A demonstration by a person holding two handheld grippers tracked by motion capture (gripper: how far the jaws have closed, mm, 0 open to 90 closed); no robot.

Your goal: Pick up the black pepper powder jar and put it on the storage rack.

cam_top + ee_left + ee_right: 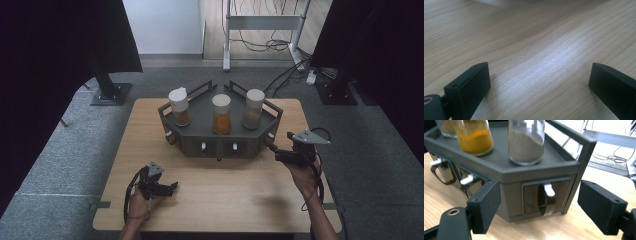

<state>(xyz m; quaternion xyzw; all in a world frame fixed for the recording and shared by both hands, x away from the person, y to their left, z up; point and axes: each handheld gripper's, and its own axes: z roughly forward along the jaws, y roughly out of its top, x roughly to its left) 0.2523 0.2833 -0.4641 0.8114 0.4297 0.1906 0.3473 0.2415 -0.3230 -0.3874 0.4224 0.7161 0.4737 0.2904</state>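
A dark grey spice rack (200,142) stands at the back middle of the wooden table (225,190). Three clear jars with white lids stand on top: brown-orange powder (180,107), bright orange powder (221,115) and beige-brown powder (253,109). My right gripper (274,149) is level by the rack's right front corner. In the right gripper view the right gripper (539,186) is open, jaws wide apart, facing a slot holding a white-tipped handle (548,190); nothing lies between the pads. My left gripper (170,189) rests low over the table at front left. In its own view the left gripper (539,68) is open over bare wood.
Two more white-tipped handles (467,180) sit in the rack's front slots to the left. The rack has a raised rail (586,142) along its right side. Black stand bases (111,92) and floor cables (280,45) lie beyond the table's far edge.
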